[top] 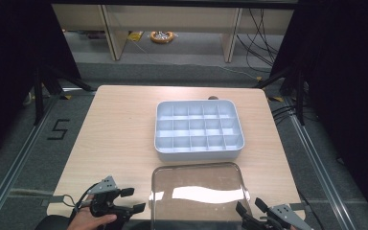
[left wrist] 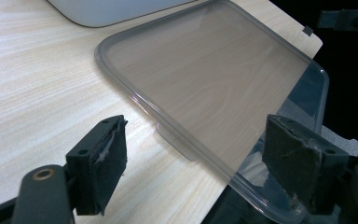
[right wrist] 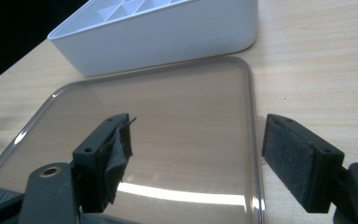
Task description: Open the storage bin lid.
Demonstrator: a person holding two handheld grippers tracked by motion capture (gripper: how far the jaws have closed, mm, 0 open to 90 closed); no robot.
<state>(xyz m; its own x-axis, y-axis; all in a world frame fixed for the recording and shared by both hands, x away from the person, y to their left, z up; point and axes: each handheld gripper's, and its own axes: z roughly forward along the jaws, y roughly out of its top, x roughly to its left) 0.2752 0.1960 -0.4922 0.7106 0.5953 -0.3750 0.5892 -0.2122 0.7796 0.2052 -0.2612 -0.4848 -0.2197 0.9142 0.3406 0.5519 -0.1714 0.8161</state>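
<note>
A clear plastic lid [top: 199, 191] lies flat at the table's near edge, and its near corner hangs over that edge. Just behind it stands a white tray [top: 199, 154] divided into several empty compartments. My left gripper [top: 133, 200] is at the lid's left side, held by a hand. In the left gripper view the jaws [left wrist: 198, 158] stand open astride the lid [left wrist: 214, 74] rim and its small tab, without pressing on it. My right gripper [top: 250, 206] is at the lid's near right corner. Its jaws [right wrist: 205, 154] stand open over the lid [right wrist: 168, 121] edge, with the tray wall [right wrist: 168, 37] beyond.
The light wooden table [top: 120, 134] has bare wood to the left and right of the tray. A small brown object [top: 213, 97] sits behind the tray at the far edge. Black curtains flank the table, and the floor at the left bears a "5" mark [top: 58, 129].
</note>
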